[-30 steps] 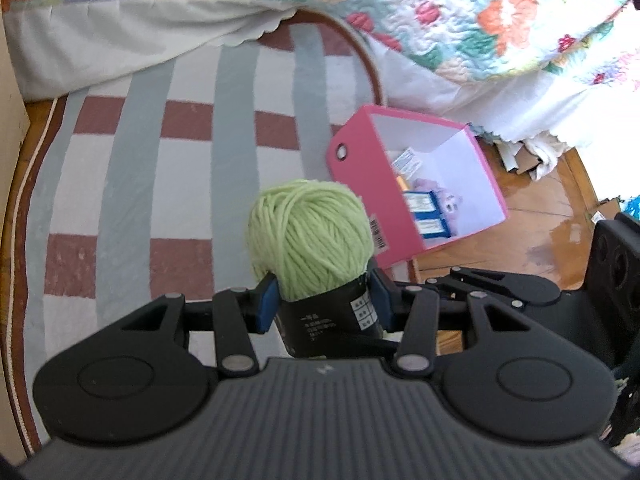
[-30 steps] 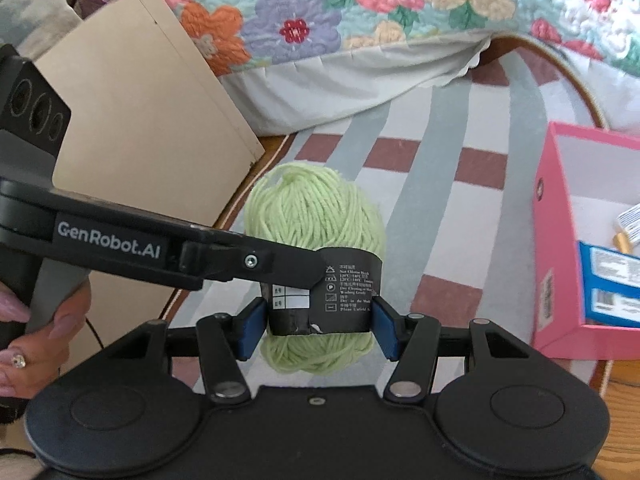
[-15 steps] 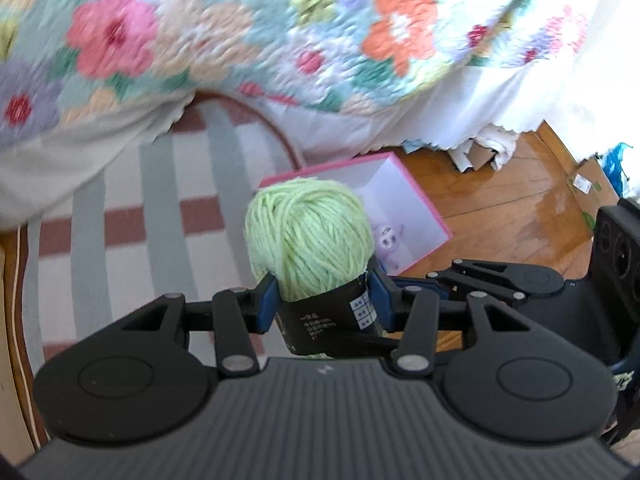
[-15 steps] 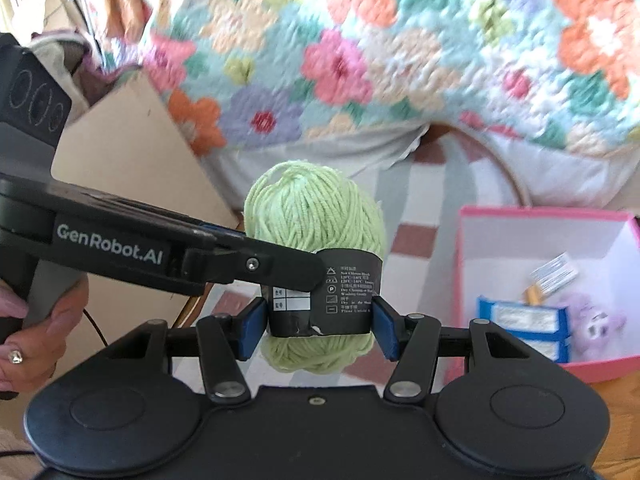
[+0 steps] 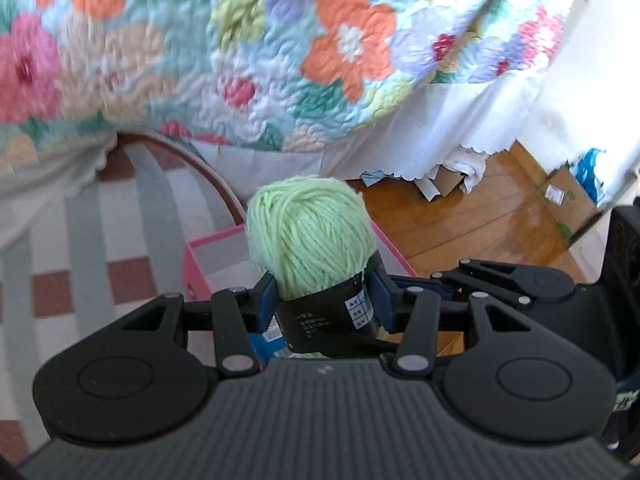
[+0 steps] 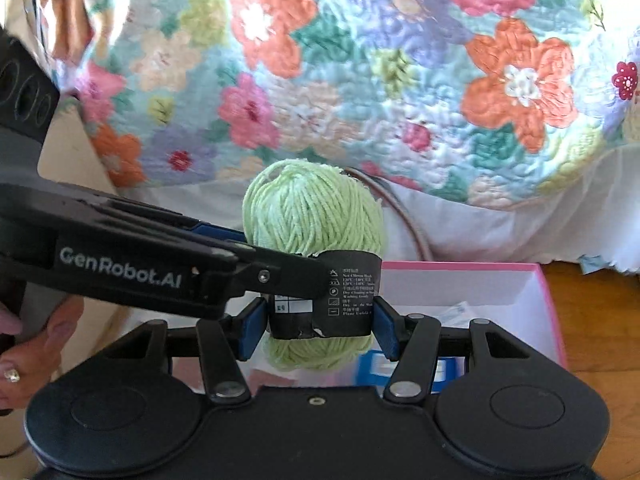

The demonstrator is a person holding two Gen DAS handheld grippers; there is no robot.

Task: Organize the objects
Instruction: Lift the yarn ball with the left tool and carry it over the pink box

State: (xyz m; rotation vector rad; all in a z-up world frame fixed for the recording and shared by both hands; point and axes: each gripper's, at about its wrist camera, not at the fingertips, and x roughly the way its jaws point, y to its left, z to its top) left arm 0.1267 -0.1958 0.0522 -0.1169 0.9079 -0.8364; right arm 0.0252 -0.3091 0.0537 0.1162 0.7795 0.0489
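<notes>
A light green yarn ball with a black paper band is clamped by both grippers at once. My left gripper is shut on the band, and my right gripper is shut on it from the other side. The yarn ball also shows in the right wrist view, with the left gripper's arm crossing from the left. The ball hangs above an open pink box with white inside, which holds blue packets. The pink box shows under the yarn in the left wrist view.
A flowered quilt with a white skirt hangs down behind the box. A striped rug lies to the left, wooden floor to the right. Cardboard scraps lie by the bed's corner.
Both grippers have carried the yarn ball to the right, from over the rug to over the pink box. The quilt now fills more of both views.
</notes>
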